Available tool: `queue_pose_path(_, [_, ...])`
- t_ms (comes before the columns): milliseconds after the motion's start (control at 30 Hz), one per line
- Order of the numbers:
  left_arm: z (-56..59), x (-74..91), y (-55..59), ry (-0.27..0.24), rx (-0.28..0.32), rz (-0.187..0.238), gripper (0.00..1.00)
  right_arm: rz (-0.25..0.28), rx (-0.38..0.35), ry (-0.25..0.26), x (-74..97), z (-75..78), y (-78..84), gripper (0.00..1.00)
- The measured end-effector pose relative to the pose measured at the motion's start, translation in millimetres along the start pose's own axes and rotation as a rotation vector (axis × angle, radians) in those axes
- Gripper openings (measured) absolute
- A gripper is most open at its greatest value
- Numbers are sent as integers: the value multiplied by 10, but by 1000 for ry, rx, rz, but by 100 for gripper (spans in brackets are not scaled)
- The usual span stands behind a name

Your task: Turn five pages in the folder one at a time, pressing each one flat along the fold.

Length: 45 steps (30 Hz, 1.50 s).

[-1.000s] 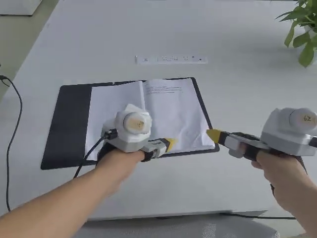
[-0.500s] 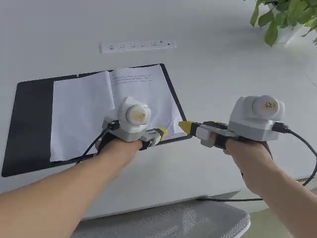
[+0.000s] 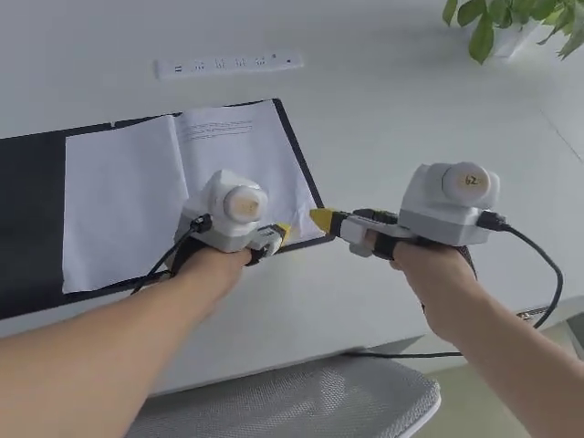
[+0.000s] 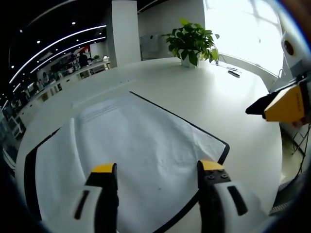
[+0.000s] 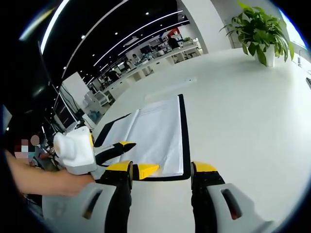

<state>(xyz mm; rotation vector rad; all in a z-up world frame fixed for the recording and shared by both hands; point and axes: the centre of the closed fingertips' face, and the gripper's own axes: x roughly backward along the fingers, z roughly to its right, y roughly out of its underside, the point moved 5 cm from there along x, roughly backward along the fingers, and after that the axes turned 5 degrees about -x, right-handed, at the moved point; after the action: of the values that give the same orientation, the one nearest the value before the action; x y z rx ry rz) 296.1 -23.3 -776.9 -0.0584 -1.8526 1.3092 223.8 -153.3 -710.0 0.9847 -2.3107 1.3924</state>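
Our right gripper (image 3: 319,219) is now sitting closer to the left gripper (image 3: 278,233). The folder (image 3: 128,192) is lying open on the white table (image 3: 411,109); we are hovering both grippers at its near right corner, jaws wide apart, empty.

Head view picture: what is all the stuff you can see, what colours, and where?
table: one, white, under everything.
folder: one, black, open on the table.
pages: several, white, inside the folder.
power strip: one, white, beyond the folder.
plant: one, green, far right corner.
chair: one, grey mesh, at the table's near edge.
cables: two, black, trailing from the grippers.
left gripper: one, white with yellow tips, open, over the right page's near corner.
right gripper: one, white with yellow tips, open, beside the folder's near right corner.
hands: two, each holding a gripper.
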Motion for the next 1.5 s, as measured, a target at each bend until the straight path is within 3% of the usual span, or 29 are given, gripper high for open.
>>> queue_pose_path(400, [73,-12,19,45,-6,39,44,0,-27,0,-23,55,68,46])
queue_pose_path(600, [28,-18,24,42,-4,46,33,-6,-29,-1,-39,58,96,45])
queue_pose_path(767, [-80,-33,19,19,-11,30,17,-16,-21,-15,-79,30,126,43])
queue_pose_path(967, [-63,-3,12,19,-6,31,16,-15,2,-55,-192,-74,111,41])
queue_pose_path(1100, [-60,4,4,18,-1,32,16,-35,10,-52,-311,-78,91,38])
queue_pose_path(1500, [-64,6,12,17,5,37,16,-90,-68,-48,-527,-36,164,30])
